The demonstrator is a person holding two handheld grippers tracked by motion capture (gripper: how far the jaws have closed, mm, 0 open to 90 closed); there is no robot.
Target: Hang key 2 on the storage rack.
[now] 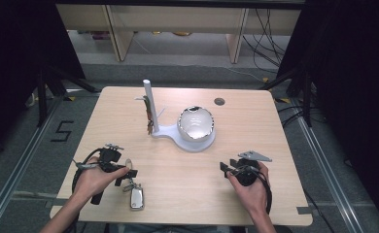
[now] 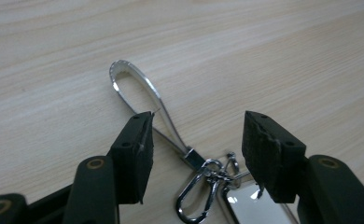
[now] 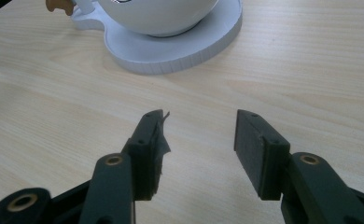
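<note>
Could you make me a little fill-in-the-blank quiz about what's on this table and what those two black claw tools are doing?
1. The white bowl sits on a white ____.
2. The keychain lies on the table between the jaws of the ____ gripper.
3. The right gripper has its jaws ____, with nothing between them.
4. A white ____ rises from the stand beside the bowl.

Missing words: stand; left; open; post

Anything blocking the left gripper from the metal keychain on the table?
Nothing visible. The left gripper has its jaws open over the silver metal keychain lying on the light wooden table, the strap loop and clasp between them. The pads are not touching it yet.
</note>
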